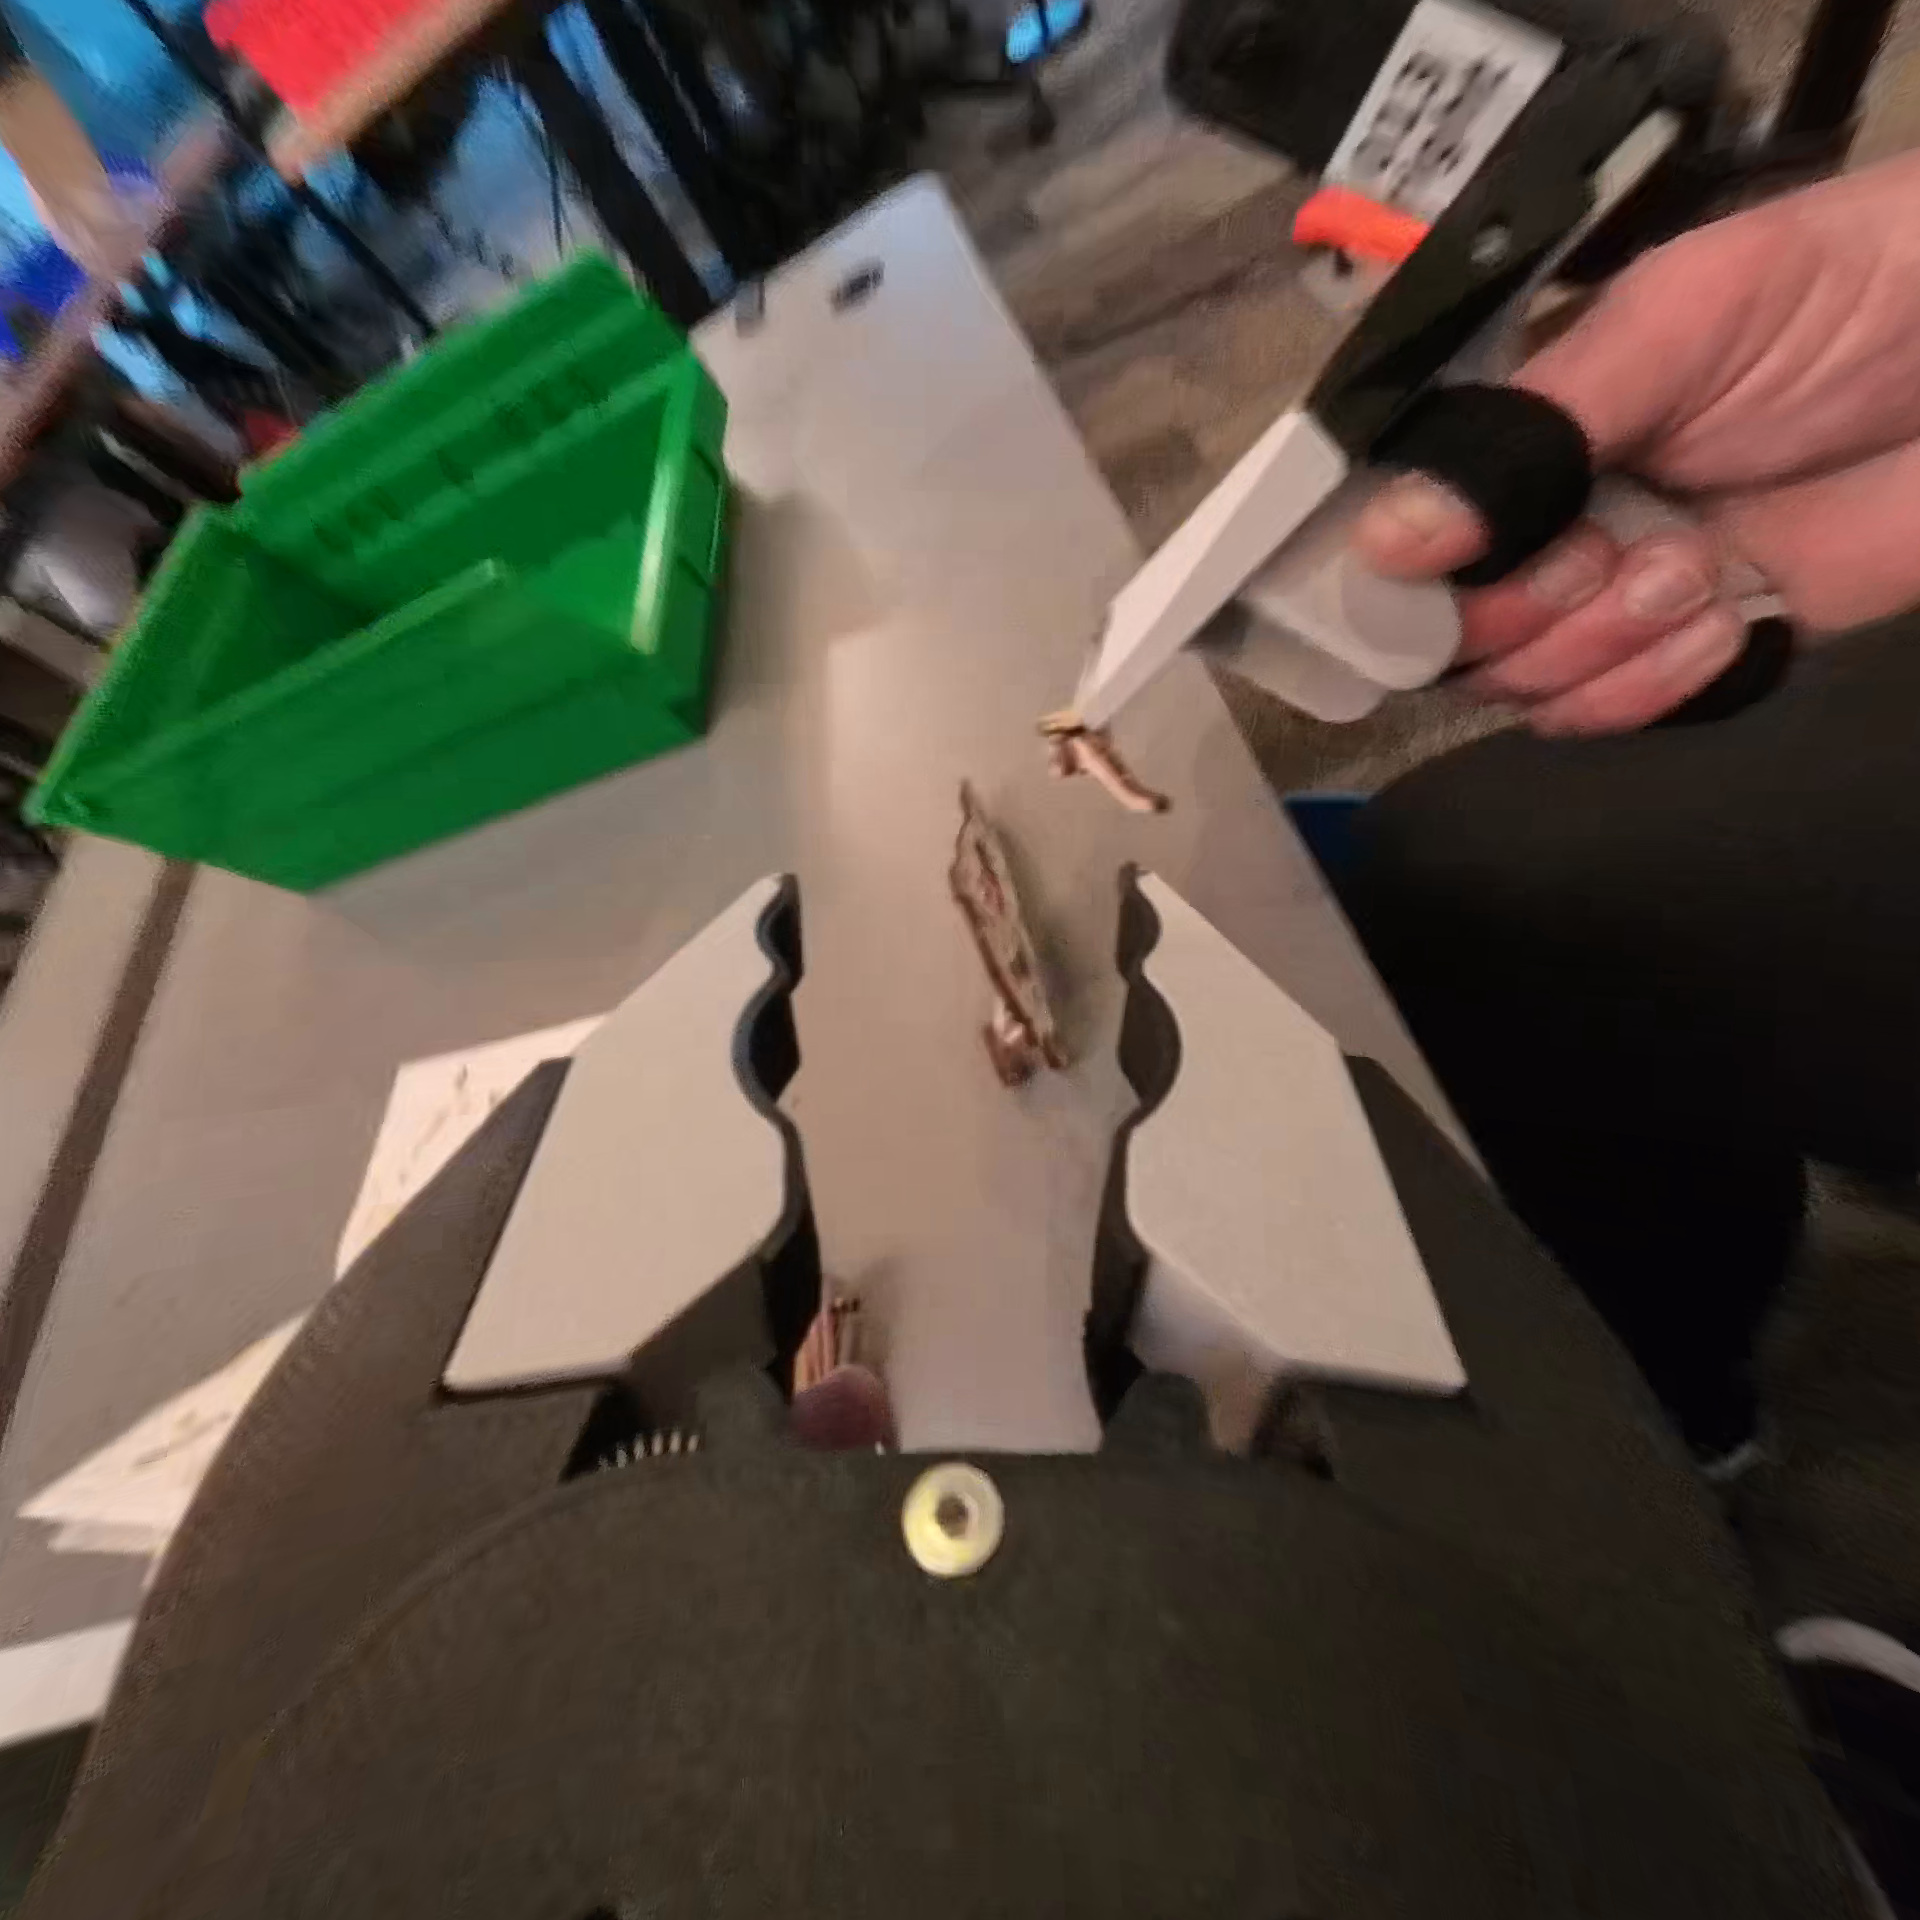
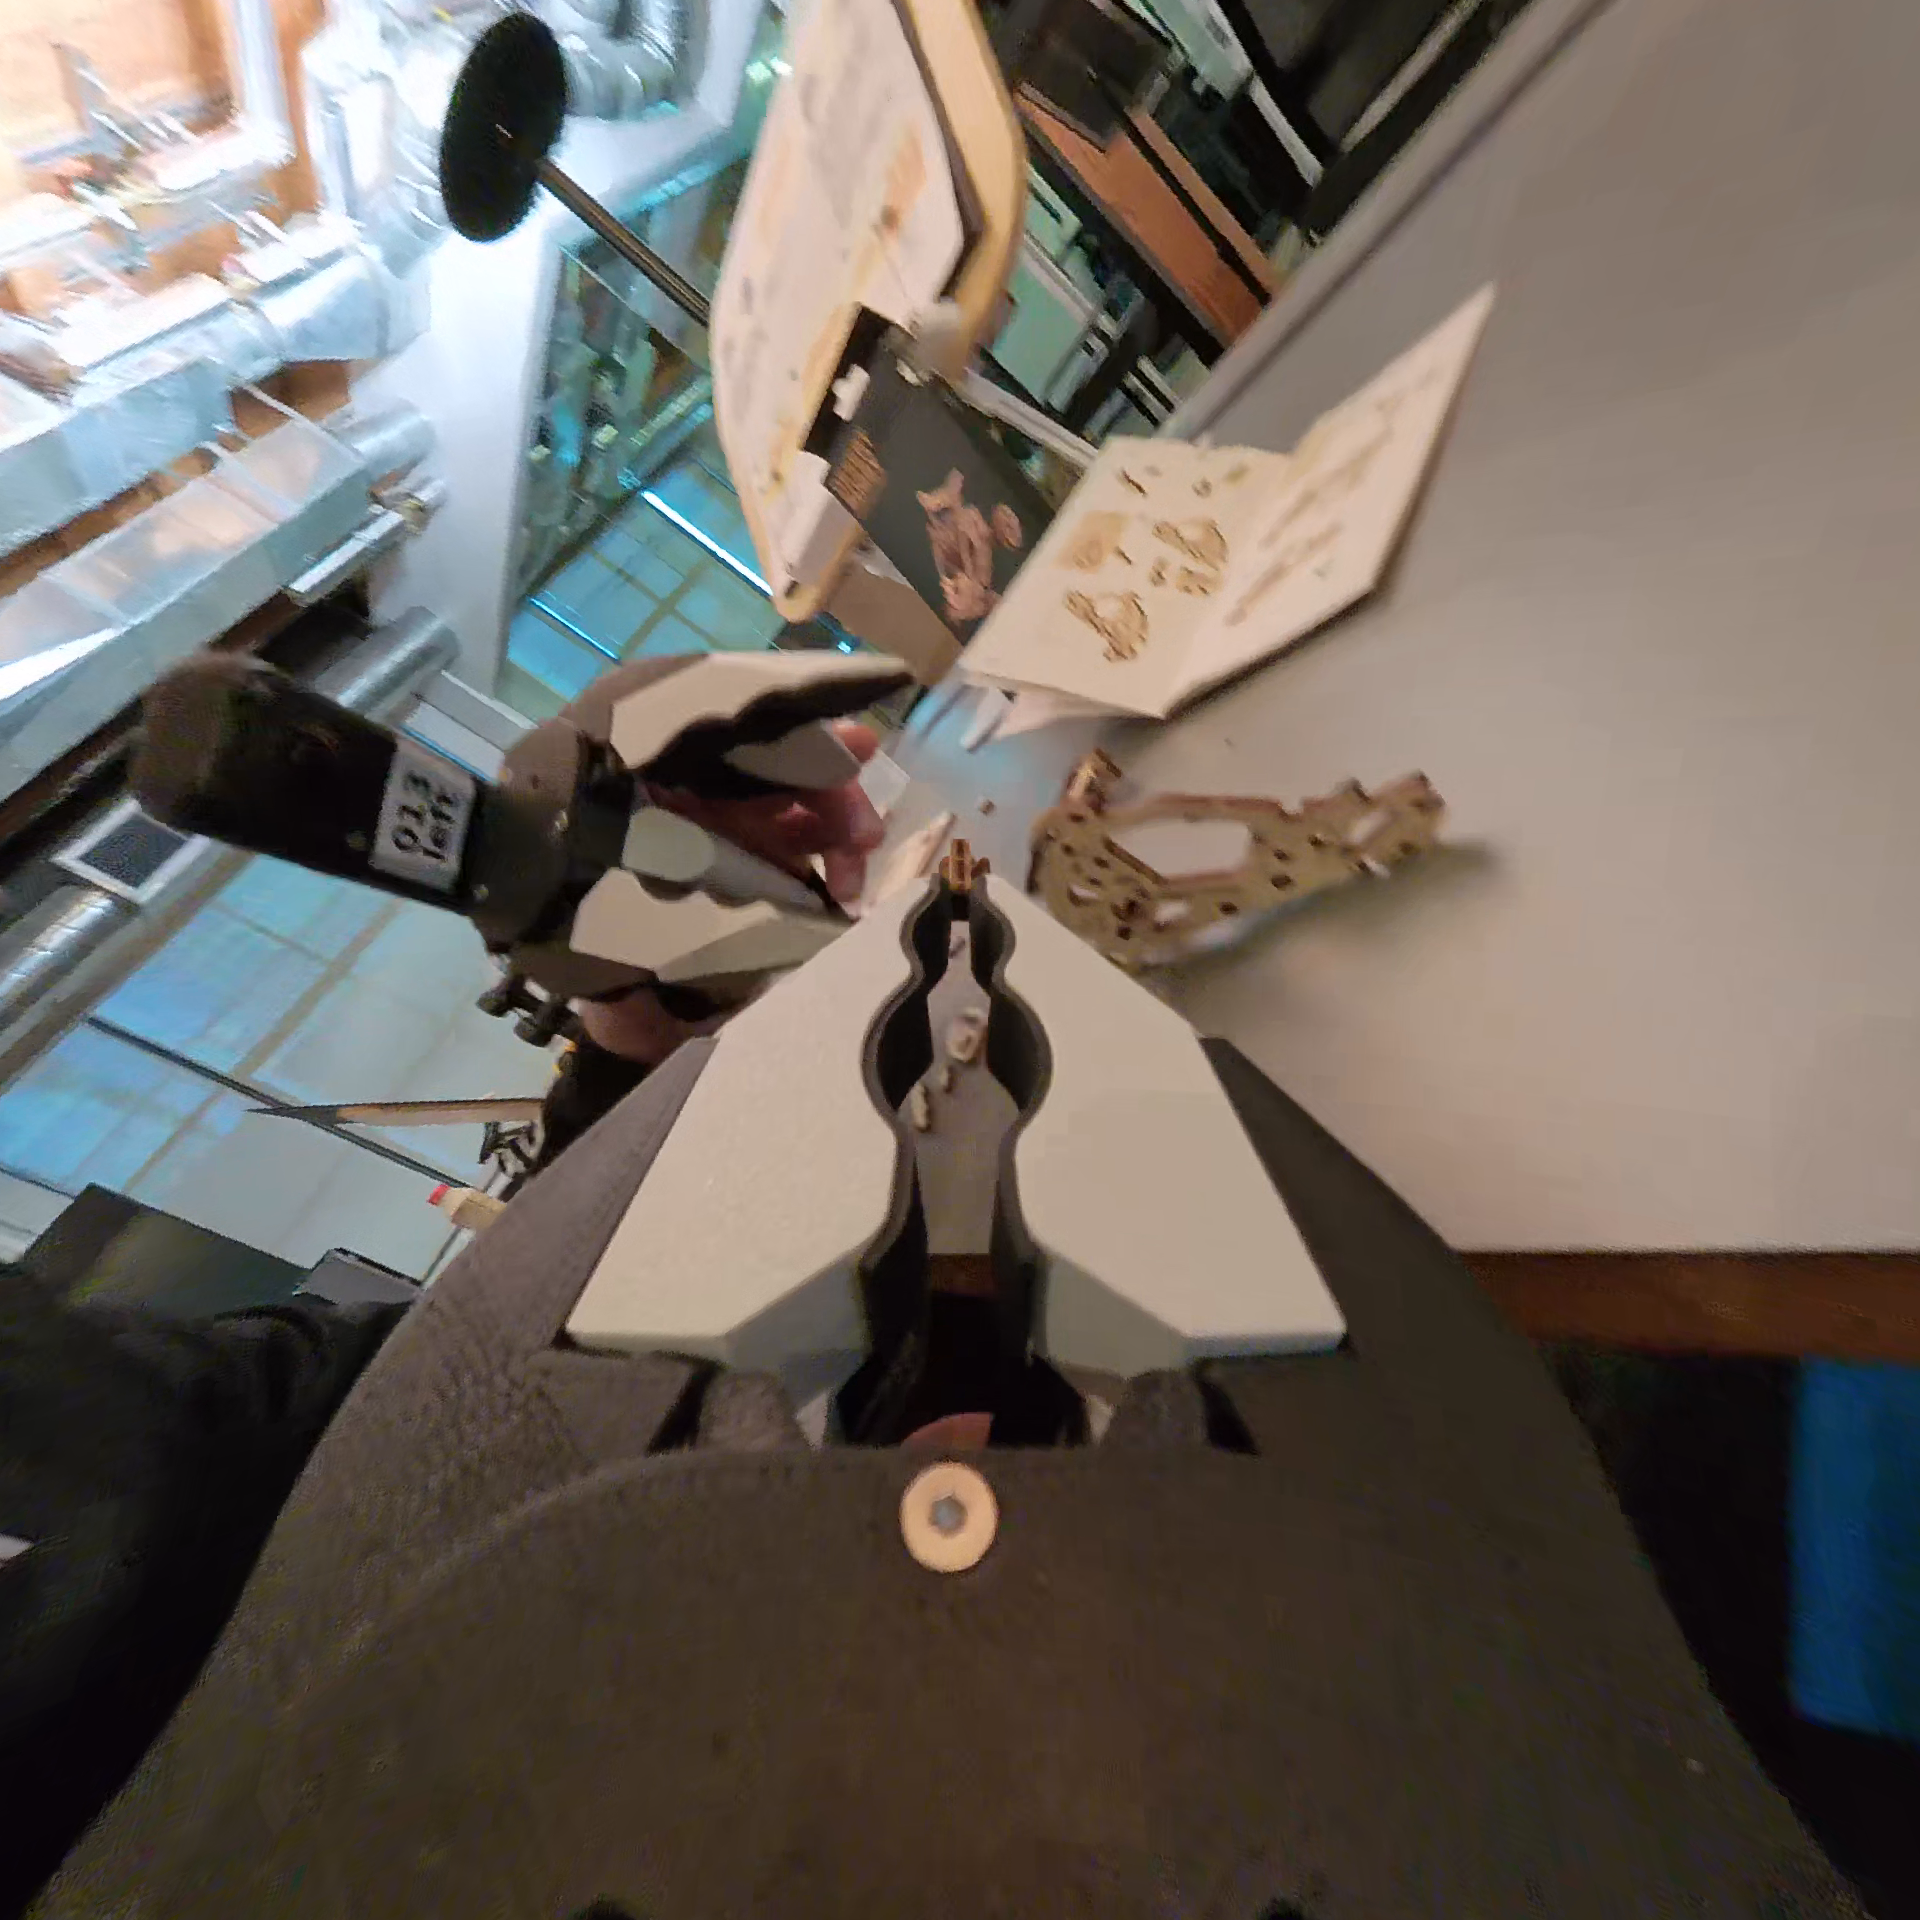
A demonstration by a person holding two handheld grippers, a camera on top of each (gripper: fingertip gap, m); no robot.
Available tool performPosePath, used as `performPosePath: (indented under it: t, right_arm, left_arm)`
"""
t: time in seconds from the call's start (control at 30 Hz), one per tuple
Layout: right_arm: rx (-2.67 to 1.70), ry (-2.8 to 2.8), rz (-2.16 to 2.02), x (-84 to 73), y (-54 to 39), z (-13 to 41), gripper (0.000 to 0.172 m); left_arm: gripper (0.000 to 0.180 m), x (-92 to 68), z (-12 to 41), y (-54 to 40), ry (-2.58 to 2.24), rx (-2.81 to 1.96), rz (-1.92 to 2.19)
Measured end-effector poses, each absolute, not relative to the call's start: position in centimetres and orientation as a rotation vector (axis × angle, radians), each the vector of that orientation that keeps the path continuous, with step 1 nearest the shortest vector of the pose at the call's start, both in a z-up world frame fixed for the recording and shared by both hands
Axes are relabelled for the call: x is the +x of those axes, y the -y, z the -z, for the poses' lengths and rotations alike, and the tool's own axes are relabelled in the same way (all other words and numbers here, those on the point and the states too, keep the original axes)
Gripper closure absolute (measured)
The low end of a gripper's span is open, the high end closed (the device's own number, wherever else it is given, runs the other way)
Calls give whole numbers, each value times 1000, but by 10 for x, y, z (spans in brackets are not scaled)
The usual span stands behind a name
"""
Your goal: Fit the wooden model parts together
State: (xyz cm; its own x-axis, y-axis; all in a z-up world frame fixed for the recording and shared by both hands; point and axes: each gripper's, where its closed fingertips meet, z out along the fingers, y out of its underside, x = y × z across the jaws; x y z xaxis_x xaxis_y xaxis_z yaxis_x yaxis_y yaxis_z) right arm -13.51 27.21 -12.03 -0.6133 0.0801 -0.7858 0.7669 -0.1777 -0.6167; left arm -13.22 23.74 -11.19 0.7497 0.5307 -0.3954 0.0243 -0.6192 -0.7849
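Observation:
A flat wooden frame with many holes [image 2: 1236, 862] lies on the grey table [image 2: 1662, 520]. In the left wrist view the frame [image 1: 1003, 935] shows between my open left gripper's [image 1: 958, 883] fingers, and neither pad touches it. My right gripper [image 2: 961, 904] is shut on a small wooden piece [image 2: 961, 862] at its fingertips. In the left wrist view the right gripper [image 1: 1091, 701] holds that piece [image 1: 1062, 722] just above the table, right beside another small wooden part [image 1: 1112, 779]. The left gripper [image 2: 862, 800] also shows open and empty in the right wrist view.
A green plastic bin [image 1: 416, 582] stands at the left of the table. An open instruction sheet [image 2: 1226, 551] lies beyond the frame, with a board on a stand [image 2: 873, 312] behind it. Small wood bits [image 2: 966, 1039] lie near the table's front edge [image 2: 1662, 1299].

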Motion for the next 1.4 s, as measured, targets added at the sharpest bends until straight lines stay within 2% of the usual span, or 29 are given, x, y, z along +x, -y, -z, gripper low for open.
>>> performPosePath:
  t: [0.23, 0.33, 0.53, 0.77, 0.93, 1.07, 1.4]
  right_arm:
    - [1079, -1726, 1691, -139, -257, 162, 171]
    - [1062, -1724, 1690, -141, -252, 159, 171]
    - [1081, -1709, 1691, -145, -246, 157, 171]
    - [1119, -1716, 1650, -144, -244, 160, 171]
    - [1138, -1676, 1664, -145, -245, 159, 171]
    - [1149, -1685, 1663, -146, -245, 160, 171]
    - [1184, -1690, 1680, -149, -246, 160, 171]
  left_arm:
    - [116, -138, 166, -241, 532, -2272, -478]
    - [107, -134, 169, -245, 523, -2251, -403]
    - [101, -121, 173, -256, 479, -2244, -264]
    - [103, -117, 177, -264, 480, -2256, -266]
    - [113, -120, 176, -262, 513, -2244, -277]
    - [111, -121, 176, -264, 527, -2227, -282]
    - [125, -130, 178, -262, 555, -2234, -404]
